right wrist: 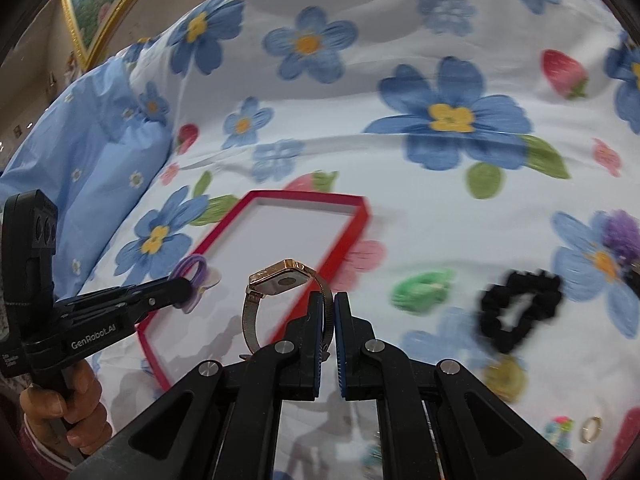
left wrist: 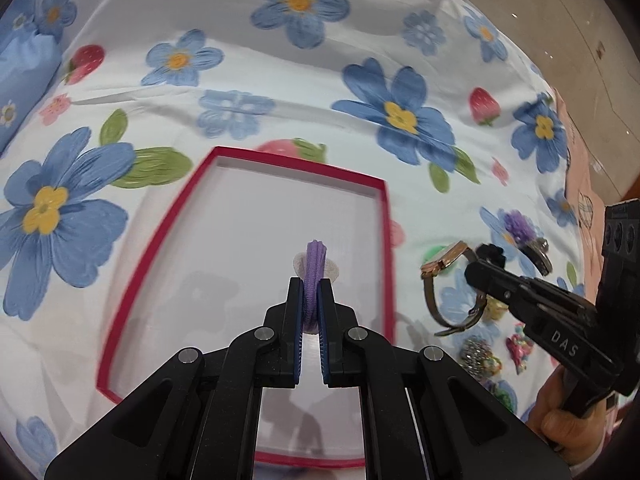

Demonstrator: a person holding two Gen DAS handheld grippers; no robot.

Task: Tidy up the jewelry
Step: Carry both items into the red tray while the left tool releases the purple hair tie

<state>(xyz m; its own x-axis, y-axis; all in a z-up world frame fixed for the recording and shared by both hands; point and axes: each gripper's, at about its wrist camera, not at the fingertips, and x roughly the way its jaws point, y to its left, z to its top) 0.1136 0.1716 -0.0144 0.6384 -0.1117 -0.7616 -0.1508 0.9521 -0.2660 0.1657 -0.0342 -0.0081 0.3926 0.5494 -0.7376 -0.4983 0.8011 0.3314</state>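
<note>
A shallow red-rimmed tray point(left wrist: 385, 216) point(right wrist: 362, 210) with a white inside lies on the flowered bedspread. My left gripper point(left wrist: 311, 285) point(right wrist: 185, 285) is shut on a purple hair tie point(left wrist: 314, 276) point(right wrist: 193, 270) with a white piece on it, held above the tray. My right gripper point(right wrist: 329, 299) point(left wrist: 480, 258) is shut on the mesh band of a rose-gold wristwatch point(right wrist: 280, 280) point(left wrist: 442, 264), held in the air beside the tray's right edge.
Loose on the bedspread to the right lie a black scrunchie point(right wrist: 516, 304), a purple fuzzy piece point(right wrist: 622, 236) point(left wrist: 520, 226), a green item point(right wrist: 422, 290), a gold ring point(right wrist: 591, 429) and sparkly and coloured trinkets point(left wrist: 480, 354). A light blue pillow point(right wrist: 88, 152) sits left.
</note>
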